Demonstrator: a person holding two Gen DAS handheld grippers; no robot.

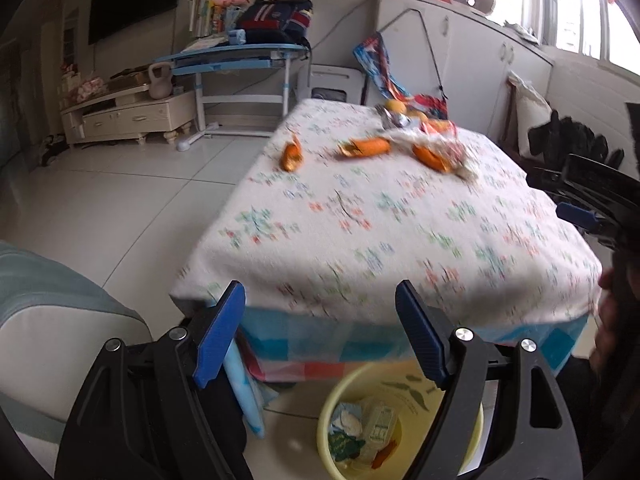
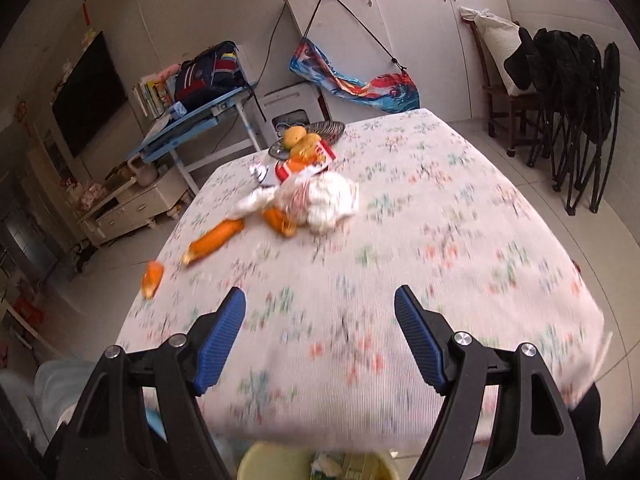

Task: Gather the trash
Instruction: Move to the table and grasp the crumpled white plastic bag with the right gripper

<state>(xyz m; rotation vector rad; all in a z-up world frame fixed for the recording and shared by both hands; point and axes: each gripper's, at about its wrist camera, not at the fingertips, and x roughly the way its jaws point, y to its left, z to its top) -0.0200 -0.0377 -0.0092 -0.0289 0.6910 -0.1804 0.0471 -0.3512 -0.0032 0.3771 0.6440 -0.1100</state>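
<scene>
Several orange wrappers lie on the far part of the flowered tablecloth point(image 1: 400, 216): one at the left point(image 1: 291, 154), one in the middle point(image 1: 366, 147), one point(image 1: 430, 157) under a crumpled clear bag point(image 1: 440, 142). In the right wrist view they show as orange pieces point(image 2: 216, 242) point(image 2: 153, 276) beside a crumpled white bag point(image 2: 320, 200). A yellow bin point(image 1: 472, 412) with trash inside stands on the floor at the table's near edge. My left gripper point(image 1: 320, 336) is open and empty above the bin. My right gripper point(image 2: 320, 340) is open and empty over the near tablecloth point(image 2: 440, 240).
A dish of fruit point(image 2: 306, 136) and a red packet point(image 2: 304, 162) sit at the table's far end. A blue desk point(image 1: 236, 56), TV stand point(image 1: 128, 114), white cabinets point(image 2: 400, 32) and folded black chairs point(image 2: 576, 112) surround the table. A sofa arm point(image 1: 48, 320) is at the near left.
</scene>
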